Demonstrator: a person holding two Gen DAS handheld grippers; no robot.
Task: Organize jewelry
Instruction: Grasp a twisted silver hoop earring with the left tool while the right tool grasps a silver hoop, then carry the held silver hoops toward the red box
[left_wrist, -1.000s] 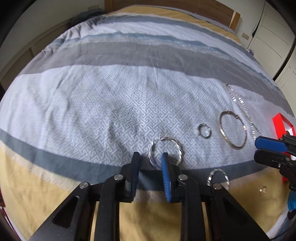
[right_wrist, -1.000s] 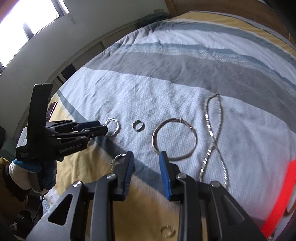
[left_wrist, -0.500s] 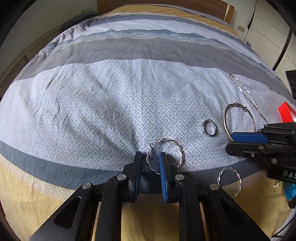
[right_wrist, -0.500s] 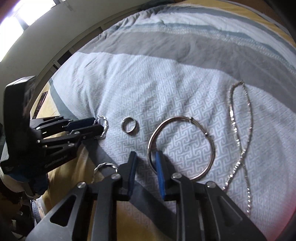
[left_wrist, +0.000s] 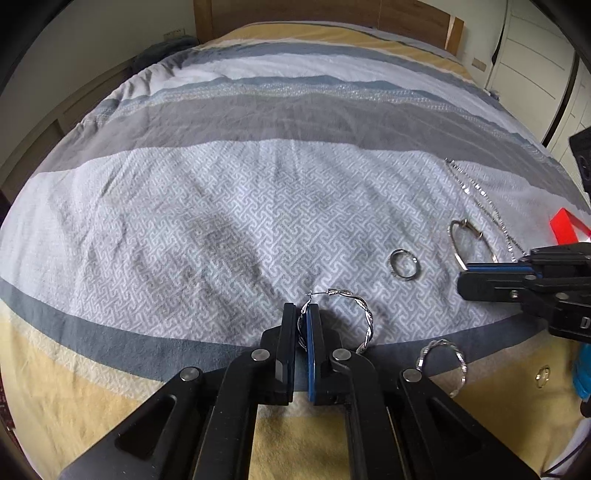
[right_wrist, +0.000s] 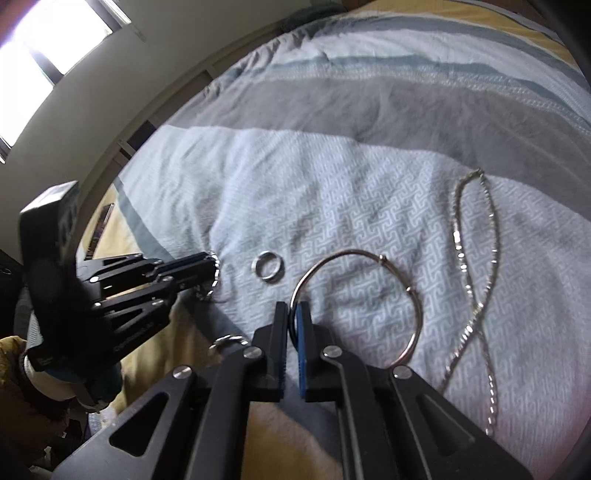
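My left gripper (left_wrist: 303, 317) is shut on the near edge of a twisted silver hoop earring (left_wrist: 364, 314) lying on the bed. It also shows in the right wrist view (right_wrist: 208, 273). My right gripper (right_wrist: 293, 317) is shut on the near-left rim of a large thin silver bangle (right_wrist: 413, 295), which rests on the patterned cover; in the left wrist view the right gripper (left_wrist: 465, 275) covers part of the bangle (left_wrist: 453, 240). A small silver ring (left_wrist: 403, 264) (right_wrist: 267, 266) lies between the two. A silver chain necklace (right_wrist: 476, 280) (left_wrist: 480, 195) lies right of the bangle.
A second twisted hoop earring (left_wrist: 441, 363) and a small gold ring (left_wrist: 542, 376) lie on the yellow stripe near the bed's front edge. A red box (left_wrist: 565, 229) sits at the far right. The striped bedcover (left_wrist: 258, 184) stretches back to a wooden headboard (left_wrist: 332, 14).
Both grippers moved forward and closed: the left one onto the twisted hoop earring, the right one onto the bangle's rim. The other jewelry has stayed in place.
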